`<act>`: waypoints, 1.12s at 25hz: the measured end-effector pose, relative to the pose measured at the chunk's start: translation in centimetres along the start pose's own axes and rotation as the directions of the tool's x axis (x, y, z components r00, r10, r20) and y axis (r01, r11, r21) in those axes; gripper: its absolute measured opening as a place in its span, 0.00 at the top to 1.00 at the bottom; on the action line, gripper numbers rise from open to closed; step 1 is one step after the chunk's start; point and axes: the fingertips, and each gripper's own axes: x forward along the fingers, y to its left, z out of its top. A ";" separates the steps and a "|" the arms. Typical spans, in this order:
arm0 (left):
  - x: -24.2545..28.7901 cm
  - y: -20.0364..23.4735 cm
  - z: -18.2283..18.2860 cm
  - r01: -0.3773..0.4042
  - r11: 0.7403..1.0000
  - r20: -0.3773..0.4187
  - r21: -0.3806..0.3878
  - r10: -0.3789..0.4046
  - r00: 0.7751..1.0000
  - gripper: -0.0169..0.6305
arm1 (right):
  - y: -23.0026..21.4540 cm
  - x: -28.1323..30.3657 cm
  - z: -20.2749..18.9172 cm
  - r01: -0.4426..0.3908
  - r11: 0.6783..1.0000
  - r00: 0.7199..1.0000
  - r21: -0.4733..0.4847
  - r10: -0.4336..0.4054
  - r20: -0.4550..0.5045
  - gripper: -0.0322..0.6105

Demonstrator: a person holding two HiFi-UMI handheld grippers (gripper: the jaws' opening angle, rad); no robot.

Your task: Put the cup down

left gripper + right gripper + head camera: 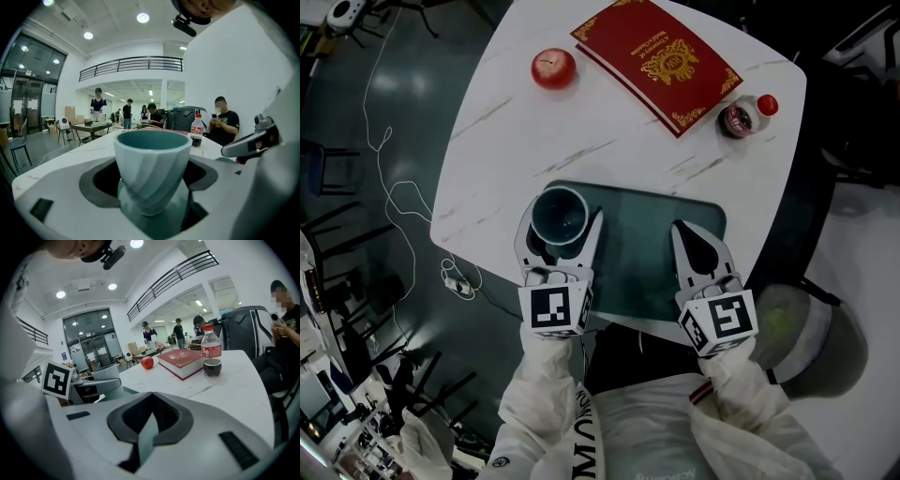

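Cup [560, 214] hangs clenched in our left claw [562, 212] over the mat [647, 239], right claw [682, 230] closed empty; next we should lower and release.

Person's rig is chunky white plastic all round; left gripper [562, 223] and right gripper [686, 236] both have dark grey padding lining the inside of the jaws; the gripper views show small dark rectangular slots on the white shells too. Each one has a cube [555, 310] with black-and-white square markers at the back. Sleeves [546, 394] are white and crinkly; the right cuff [702, 391] has a thin red and dark stripe; black lettering [586, 455] runs down the white top.
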 end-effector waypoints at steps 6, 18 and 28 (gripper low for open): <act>-0.1 -0.1 0.1 0.005 1.000 -0.001 0.001 -0.005 1.000 0.36 | -0.2 0.1 -0.2 0.004 1.000 1.000 0.002 -0.004 -0.006 0.94; 0.1 -0.1 -2.0 0.011 1.000 -0.076 0.002 -0.011 0.997 0.36 | 0.0 0.4 -0.4 -0.004 1.000 1.000 0.001 0.004 -0.010 0.94; -0.2 -0.1 -2.2 0.007 1.000 -0.104 -0.001 -0.007 0.995 0.36 | -0.2 0.0 -0.4 -0.003 1.000 1.000 0.004 0.003 -0.007 0.94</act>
